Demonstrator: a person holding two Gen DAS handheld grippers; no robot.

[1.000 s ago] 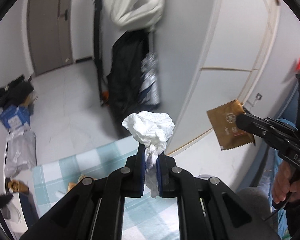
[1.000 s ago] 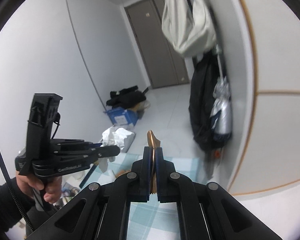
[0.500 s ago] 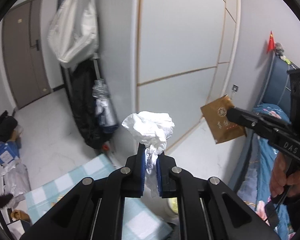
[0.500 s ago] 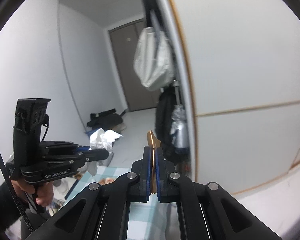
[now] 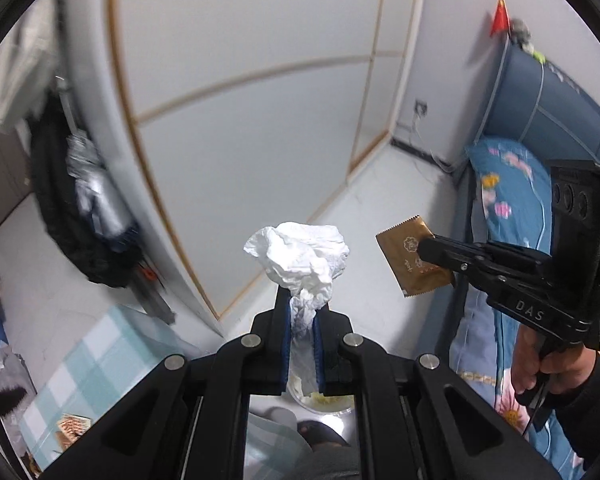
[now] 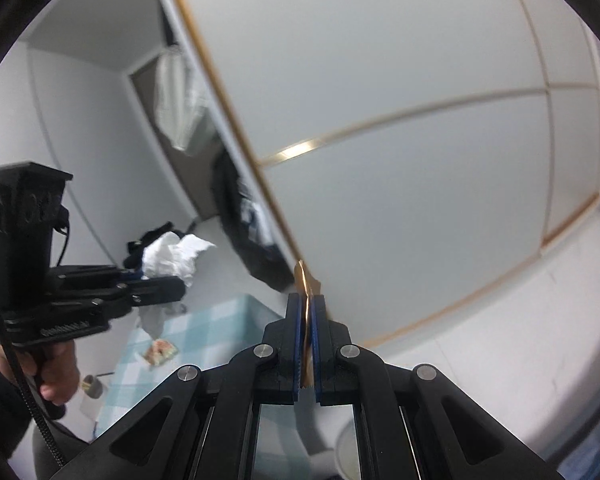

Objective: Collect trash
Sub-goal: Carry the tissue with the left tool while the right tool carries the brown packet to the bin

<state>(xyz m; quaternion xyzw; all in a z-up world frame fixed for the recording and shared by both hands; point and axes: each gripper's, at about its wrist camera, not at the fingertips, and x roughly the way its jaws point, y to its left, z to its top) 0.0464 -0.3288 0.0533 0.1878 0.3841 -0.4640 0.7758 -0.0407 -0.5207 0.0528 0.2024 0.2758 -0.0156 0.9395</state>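
My left gripper [image 5: 302, 300] is shut on a crumpled white tissue [image 5: 300, 258] and holds it up in the air. My right gripper [image 6: 308, 300] is shut on a flat brown foil packet [image 6: 306, 280], seen edge-on. In the left wrist view the packet [image 5: 412, 266] hangs from the right gripper [image 5: 428, 246] just right of the tissue. In the right wrist view the left gripper [image 6: 176, 284] with the tissue [image 6: 172, 256] is at the left. A round pale container [image 5: 324, 398] shows below the left gripper's fingers, mostly hidden.
A table with a blue-and-white checked cloth [image 5: 96, 356] is at the lower left and bears a small snack pack [image 6: 162, 352]. A white panelled wardrobe [image 5: 240, 120] fills the middle. A bed with blue floral bedding [image 5: 508, 208] is at the right. Dark clothes [image 5: 76, 208] hang at the left.
Both grippers have swung right, away from the doorway and toward the wardrobe and bed. The table has slid to the lower left. Both still hold their items.
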